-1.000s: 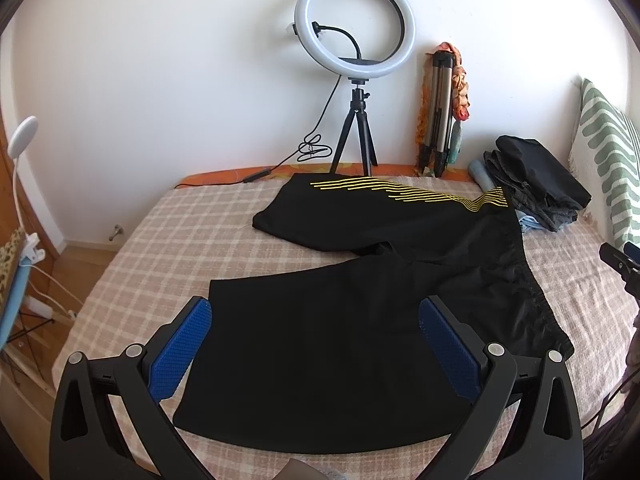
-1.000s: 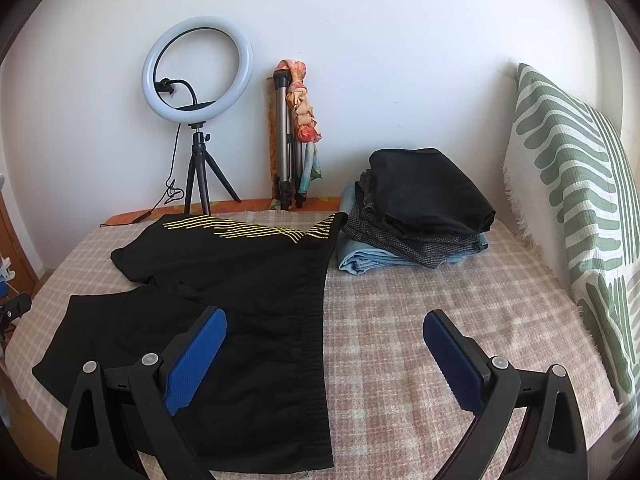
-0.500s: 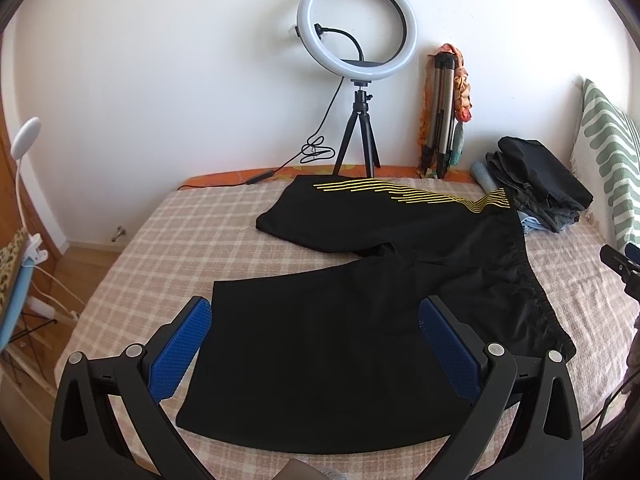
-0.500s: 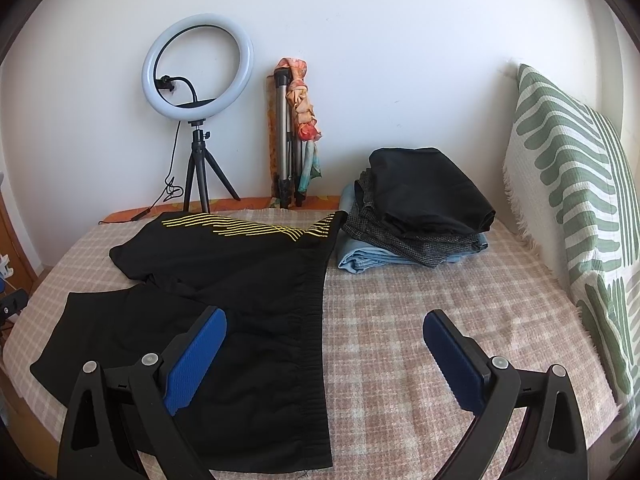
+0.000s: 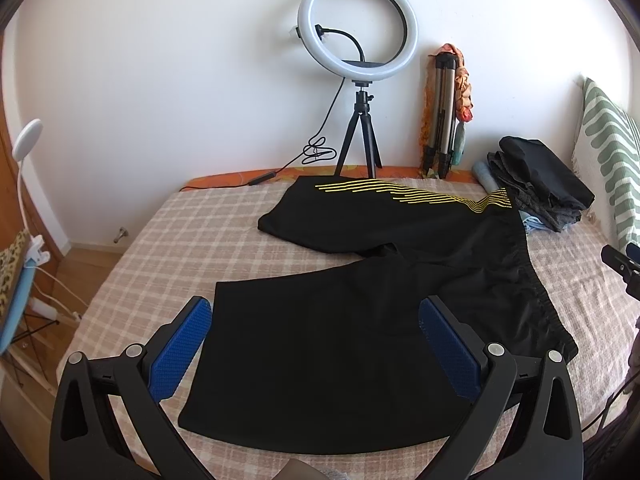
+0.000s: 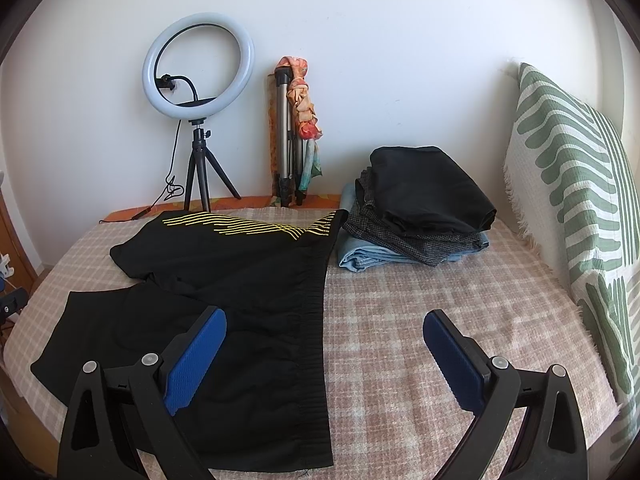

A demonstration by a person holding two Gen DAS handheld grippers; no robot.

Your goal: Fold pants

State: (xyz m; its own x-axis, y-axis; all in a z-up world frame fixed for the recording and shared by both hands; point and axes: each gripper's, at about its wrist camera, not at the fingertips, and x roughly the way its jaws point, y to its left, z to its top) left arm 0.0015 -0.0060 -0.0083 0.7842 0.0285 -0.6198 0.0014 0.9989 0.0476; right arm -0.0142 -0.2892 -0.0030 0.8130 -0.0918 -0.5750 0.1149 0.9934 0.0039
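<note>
Black shorts (image 5: 360,304) with yellow stripes on the far leg lie spread flat on the checked bedspread (image 5: 192,232). They also show in the right wrist view (image 6: 240,280), waistband running down the middle of that view. My left gripper (image 5: 316,344) is open and empty, hovering above the near leg's hem end. My right gripper (image 6: 324,356) is open and empty, hovering over the waistband's near end, its left finger over the fabric and its right finger over bare bedspread (image 6: 420,292).
A stack of folded clothes (image 6: 420,208) sits at the far side beside the waistband. A ring light on a tripod (image 5: 358,44) and a folded tripod (image 5: 440,112) stand by the wall. A green-patterned pillow (image 6: 572,200) stands at right. A clip lamp (image 5: 24,148) is at left.
Both grippers stay open and nearly still. The views shift only slightly, with the left one edging a little leftward.
</note>
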